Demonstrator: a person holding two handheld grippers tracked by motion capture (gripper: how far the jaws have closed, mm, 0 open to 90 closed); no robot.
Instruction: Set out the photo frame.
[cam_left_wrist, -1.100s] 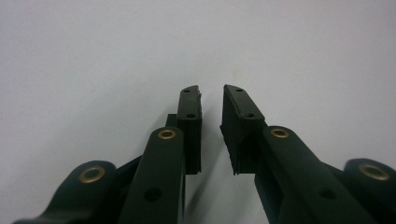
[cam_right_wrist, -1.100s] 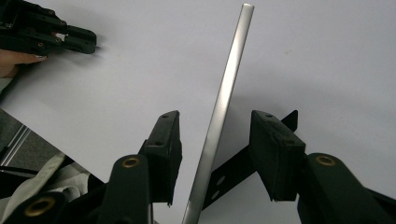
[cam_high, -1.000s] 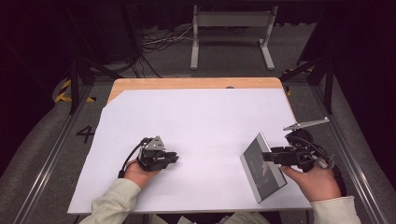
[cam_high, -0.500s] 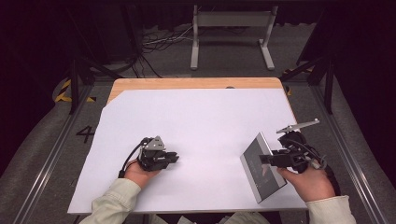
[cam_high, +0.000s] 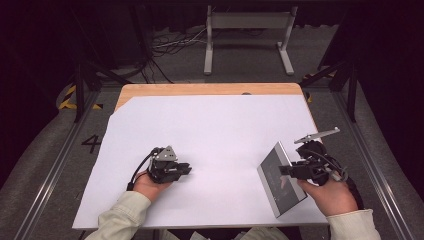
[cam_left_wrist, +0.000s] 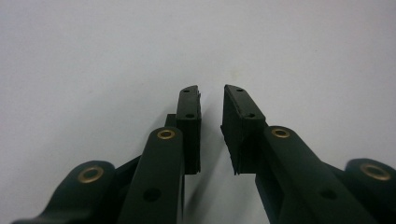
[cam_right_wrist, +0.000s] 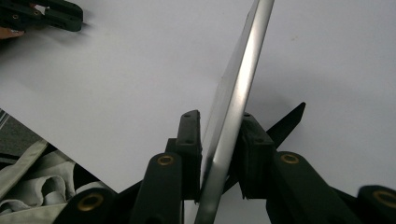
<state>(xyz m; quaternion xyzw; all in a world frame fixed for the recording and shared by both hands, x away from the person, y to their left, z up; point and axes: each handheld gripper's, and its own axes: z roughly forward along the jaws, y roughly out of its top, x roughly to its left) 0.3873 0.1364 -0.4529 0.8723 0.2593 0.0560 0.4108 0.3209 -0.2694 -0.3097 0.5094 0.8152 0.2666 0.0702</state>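
Jaws of the right gripper have just closed, apparently gripping the metal plate.

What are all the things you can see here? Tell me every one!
Tablet: one, silver edge with a dark face, near the table's right front corner, tilted up on one edge between the right gripper's jaws.
White sheet: one, white, covering most of the table.
Table: one, light wood, its bare strip showing at the far edge.
Metal stand: one, grey, on the floor beyond the table.
Cables: a bundle, dark and white, on the floor behind the table.
Left gripper: one, black, resting on the sheet at front left, jaws slightly apart with nothing between.
Right gripper: one, black, its jaws have just been closing on the tablet's edge.
Hands: two, each holding a gripper, pale sleeves at the bottom.
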